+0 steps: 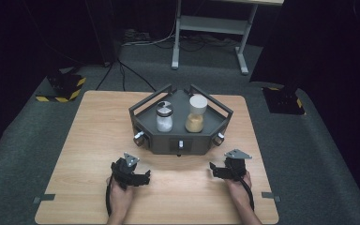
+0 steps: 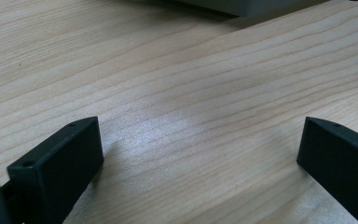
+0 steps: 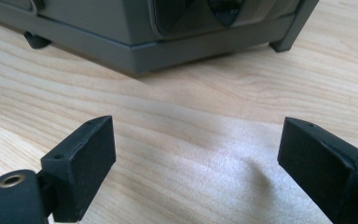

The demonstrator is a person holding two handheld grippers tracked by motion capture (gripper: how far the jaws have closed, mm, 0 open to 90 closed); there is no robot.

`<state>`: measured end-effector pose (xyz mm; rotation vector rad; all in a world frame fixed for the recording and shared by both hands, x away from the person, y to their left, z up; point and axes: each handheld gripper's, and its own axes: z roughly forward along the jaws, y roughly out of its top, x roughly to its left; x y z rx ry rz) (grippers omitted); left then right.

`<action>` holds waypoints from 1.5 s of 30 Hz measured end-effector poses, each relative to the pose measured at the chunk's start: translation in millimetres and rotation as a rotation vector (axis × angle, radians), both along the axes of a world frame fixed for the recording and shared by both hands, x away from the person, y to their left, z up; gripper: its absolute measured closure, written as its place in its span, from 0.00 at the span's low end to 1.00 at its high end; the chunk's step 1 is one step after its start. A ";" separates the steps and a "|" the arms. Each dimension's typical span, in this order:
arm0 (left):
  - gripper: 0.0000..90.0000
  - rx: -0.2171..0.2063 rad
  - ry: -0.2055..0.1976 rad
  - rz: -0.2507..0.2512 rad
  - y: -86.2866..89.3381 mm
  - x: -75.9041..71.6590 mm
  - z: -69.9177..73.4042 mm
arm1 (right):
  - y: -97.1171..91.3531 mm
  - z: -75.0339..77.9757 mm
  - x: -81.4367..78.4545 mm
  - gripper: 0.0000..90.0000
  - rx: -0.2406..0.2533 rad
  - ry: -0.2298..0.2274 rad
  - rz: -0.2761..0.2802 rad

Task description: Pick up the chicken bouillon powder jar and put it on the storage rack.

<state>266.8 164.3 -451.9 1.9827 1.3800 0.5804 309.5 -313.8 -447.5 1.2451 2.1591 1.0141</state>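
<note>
On a wooden table (image 1: pixel 89 140) stands a dark grey rack (image 1: pixel 178 138) with knobs on its front faces. It carries a jar of white grains (image 1: pixel 164 118) and a white-lidded jar of tan powder (image 1: pixel 195 115). Near the front edge, a hand holds my left gripper (image 1: pixel 145 177) left of centre. Its jaws are open over bare wood (image 2: pixel 200 140). My right gripper (image 1: pixel 213 169) is held at the front right, just short of the rack's right corner. Its jaws are also open with nothing between them (image 3: pixel 196 140), and the rack's base (image 3: pixel 135 32) lies close ahead.
The rack's lower edge (image 2: pixel 242 5) shows at the top of the left gripper view. Beyond the table are grey carpet, a metal desk frame (image 1: pixel 211 28), cables, and two black-and-yellow striped blocks (image 1: pixel 63 89) on the floor. Bare wood lies between the two grippers.
</note>
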 end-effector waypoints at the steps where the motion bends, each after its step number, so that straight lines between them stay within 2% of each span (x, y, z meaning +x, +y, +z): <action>1: 0.00 0.000 0.000 0.000 0.0 0.0 0.0 | 0.7 -1.0 0.4 0.12 -0.003 0.005 0.000; 4: 0.00 0.000 0.000 0.000 0.0 0.0 0.0 | 2.9 -1.0 2.2 0.12 -0.018 0.015 0.007; 7: 0.00 0.000 0.000 0.000 0.0 -0.1 0.0 | 6.5 1.6 7.7 0.12 -0.044 0.043 0.026; 11: 0.00 0.000 0.000 0.000 0.0 -0.1 -0.1 | 5.7 2.3 11.6 0.10 -0.039 0.055 0.033; 45: 0.00 0.000 0.000 0.000 0.0 -0.1 -0.1 | 5.8 2.0 11.0 0.10 -0.039 0.053 0.033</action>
